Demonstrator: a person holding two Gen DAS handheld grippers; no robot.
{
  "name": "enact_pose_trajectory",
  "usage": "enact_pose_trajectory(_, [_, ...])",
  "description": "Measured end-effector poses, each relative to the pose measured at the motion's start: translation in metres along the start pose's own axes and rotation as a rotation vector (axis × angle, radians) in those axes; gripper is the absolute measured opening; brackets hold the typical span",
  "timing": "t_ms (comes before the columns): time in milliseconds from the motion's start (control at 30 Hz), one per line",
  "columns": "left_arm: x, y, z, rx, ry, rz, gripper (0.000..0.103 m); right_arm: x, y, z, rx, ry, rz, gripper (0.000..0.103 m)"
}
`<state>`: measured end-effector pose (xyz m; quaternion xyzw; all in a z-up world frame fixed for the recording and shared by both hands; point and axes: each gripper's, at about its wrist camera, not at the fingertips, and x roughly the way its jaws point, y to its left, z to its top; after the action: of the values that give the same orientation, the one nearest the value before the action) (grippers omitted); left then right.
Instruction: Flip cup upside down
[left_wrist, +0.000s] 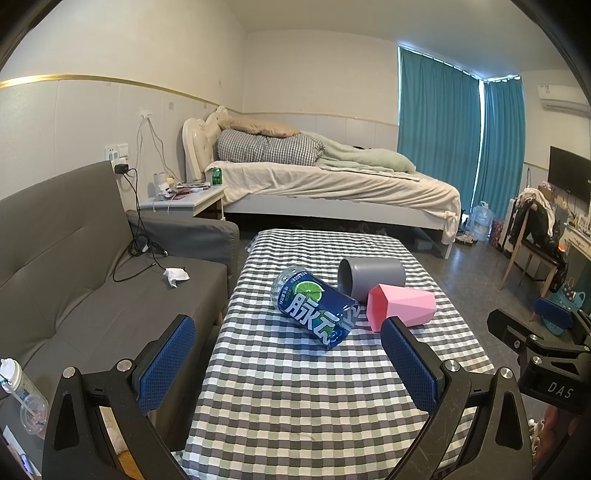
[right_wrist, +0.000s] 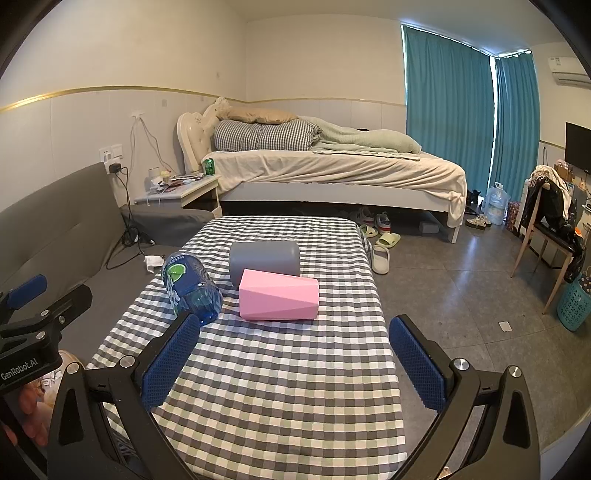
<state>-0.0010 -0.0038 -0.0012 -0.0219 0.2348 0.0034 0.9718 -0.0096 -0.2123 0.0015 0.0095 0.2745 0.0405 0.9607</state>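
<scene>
A pink faceted cup (left_wrist: 402, 305) (right_wrist: 279, 299) lies on its side on the checked table (left_wrist: 314, 387) (right_wrist: 280, 387). A grey round cup (left_wrist: 371, 281) (right_wrist: 264, 260) lies on its side just behind it, touching it. My left gripper (left_wrist: 288, 345) is open and empty, hovering over the near part of the table, short of the cups. My right gripper (right_wrist: 295, 345) is open and empty, also short of the pink cup. The right gripper shows at the right edge of the left wrist view (left_wrist: 535, 343).
A blue drink bottle (left_wrist: 316, 306) (right_wrist: 192, 291) lies on its side left of the cups. A grey sofa (left_wrist: 92, 280) runs along the table's left side. A bed (right_wrist: 332, 173) stands behind; floor with slippers (right_wrist: 382, 251) and a chair (right_wrist: 546, 236) lies to the right.
</scene>
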Motion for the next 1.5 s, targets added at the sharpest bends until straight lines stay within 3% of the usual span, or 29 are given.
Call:
enact_pose_trajectory(300, [0.011,0.004,0.006,-0.042,0.072,-0.022,0.103,-0.001,-0.002,0.015,-0.058,-0.025,-0.032,0.103])
enact_pose_trajectory(467, [0.033,0.007,0.022,-0.030,0.149,0.023,0.103,0.020,-0.008,0.037,-0.090,0.027,0.053,0.103])
enact_pose_trajectory(633, [0.067,0.018,0.030,-0.082,0.219,0.066,0.103,0.070,-0.010,0.064,-0.219,0.148,0.134,0.103])
enact_pose_trajectory(800, [0.096,0.023,0.031,-0.039,0.222,0.144,0.103,0.115,-0.002,0.084,-0.456,0.208,0.141,0.103])
enact_pose_trajectory(933, [0.116,0.032,0.024,-0.031,0.243,0.191,0.103,0.159,0.004,0.101,-0.554,0.262,0.221,0.103])
enact_pose_trajectory(1067, [0.126,0.043,0.026,-0.057,0.242,0.180,0.103,0.205,0.018,0.105,-0.655,0.352,0.276,0.102])
enact_pose_trajectory(1267, [0.137,0.052,0.027,-0.083,0.258,0.150,0.103,0.266,0.027,0.093,-0.742,0.514,0.372,0.090])
enact_pose_trajectory(1500, [0.150,0.046,0.022,-0.036,0.280,0.156,0.103,0.310,0.042,0.091,-0.766,0.565,0.385,0.091])
